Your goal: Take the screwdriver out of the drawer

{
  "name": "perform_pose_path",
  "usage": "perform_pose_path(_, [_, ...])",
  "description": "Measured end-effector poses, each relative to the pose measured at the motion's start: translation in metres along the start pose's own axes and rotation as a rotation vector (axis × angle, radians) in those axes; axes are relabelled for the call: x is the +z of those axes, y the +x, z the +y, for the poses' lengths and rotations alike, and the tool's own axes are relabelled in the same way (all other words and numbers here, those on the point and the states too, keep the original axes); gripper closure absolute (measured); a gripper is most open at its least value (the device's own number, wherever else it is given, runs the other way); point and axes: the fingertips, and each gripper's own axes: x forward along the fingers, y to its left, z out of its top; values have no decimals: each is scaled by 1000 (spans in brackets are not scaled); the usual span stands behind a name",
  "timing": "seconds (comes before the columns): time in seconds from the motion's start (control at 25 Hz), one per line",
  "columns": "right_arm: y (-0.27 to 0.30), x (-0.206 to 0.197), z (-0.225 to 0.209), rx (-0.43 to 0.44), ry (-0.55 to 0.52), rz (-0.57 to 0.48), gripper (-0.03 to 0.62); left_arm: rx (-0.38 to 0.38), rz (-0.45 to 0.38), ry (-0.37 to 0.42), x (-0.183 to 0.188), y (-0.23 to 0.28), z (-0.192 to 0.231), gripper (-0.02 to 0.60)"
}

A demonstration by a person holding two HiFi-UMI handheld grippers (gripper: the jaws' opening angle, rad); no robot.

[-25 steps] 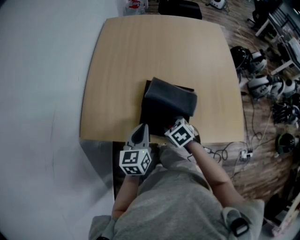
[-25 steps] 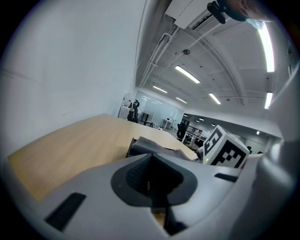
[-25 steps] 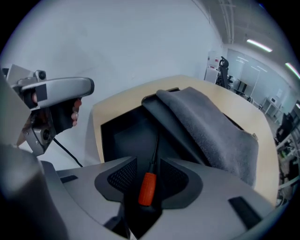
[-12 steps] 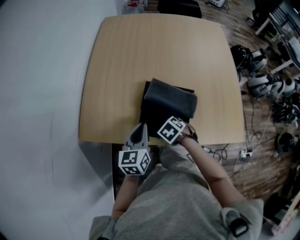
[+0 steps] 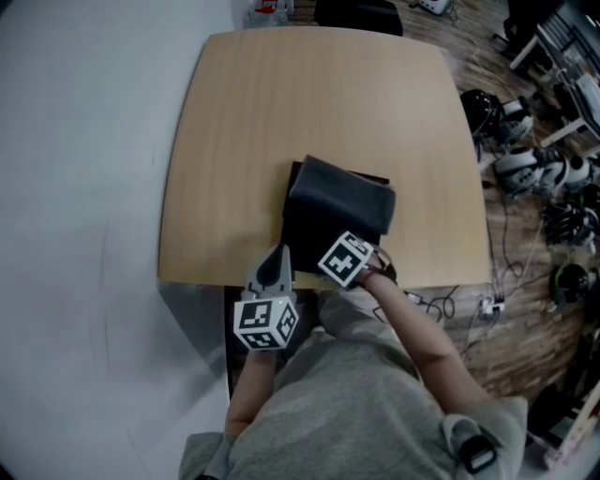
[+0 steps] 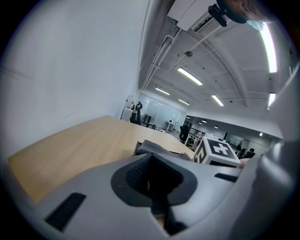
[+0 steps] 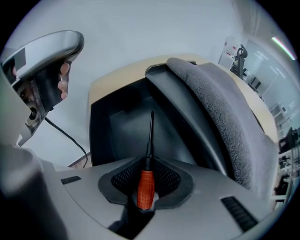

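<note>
The screwdriver [image 7: 146,186] has an orange handle and a thin black shaft that points into the open black drawer [image 7: 119,126]. My right gripper [image 7: 145,197] points straight down into the drawer; its jaws are closing, and the pads sit against the orange handle. From the head view only its marker cube [image 5: 345,260] shows, at the front of the dark grey felt box [image 5: 339,202]; drawer and screwdriver are hidden there. My left gripper [image 5: 270,266] hovers at the table's front edge beside the box, jaws together and empty, as the left gripper view [image 6: 152,180] also shows.
The box stands on a light wooden table [image 5: 281,112] near its front edge. The felt lid [image 7: 225,117] rises to the right of the drawer. Headsets and cables [image 5: 525,169] litter the floor at right. A black chair [image 5: 361,14] stands behind the table.
The right gripper's cube has shifted left and tipped over as the gripper turned down into the drawer. The left gripper has barely moved.
</note>
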Motion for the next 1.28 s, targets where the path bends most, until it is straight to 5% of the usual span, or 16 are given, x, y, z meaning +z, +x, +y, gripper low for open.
perform_pose_path(0.44, [-17,4,8,-35,37,-149,519,-2,-16,9,-2,-21,-5,580])
perform_pose_path(1.28, [-141,11,35,-246,163,-658,519,-26,-61,28,-14,-83,-34,580])
